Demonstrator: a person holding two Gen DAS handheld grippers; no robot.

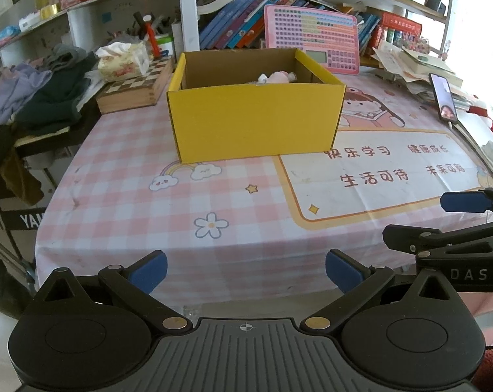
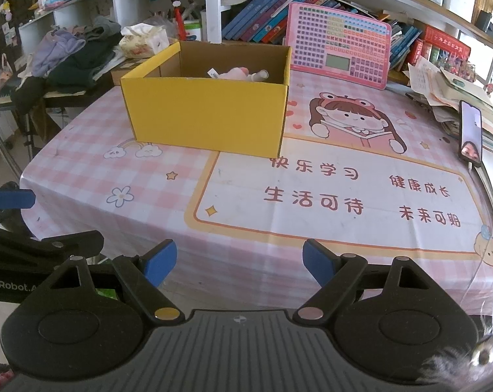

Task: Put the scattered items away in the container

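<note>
A yellow cardboard box [image 1: 253, 124] stands open on the pink checked tablecloth [image 1: 132, 170], toward the back. A pink and white soft toy [image 1: 277, 77] lies inside it, mostly hidden by the front wall. The box [image 2: 207, 114] and toy [image 2: 236, 73] also show in the right wrist view. My left gripper [image 1: 246, 271] is open and empty above the table's near edge. My right gripper [image 2: 239, 263] is open and empty, also at the near edge. The right gripper's body [image 1: 449, 241] shows at the right of the left wrist view.
A phone [image 2: 471, 134] leans at the right beside a paper stack [image 2: 449, 94]. A pink learning tablet [image 2: 338, 45] and books [image 1: 236, 23] stand behind the box. A chessboard box [image 1: 132, 89], tissue box [image 1: 122, 60] and clothes pile [image 1: 44, 91] lie at the left.
</note>
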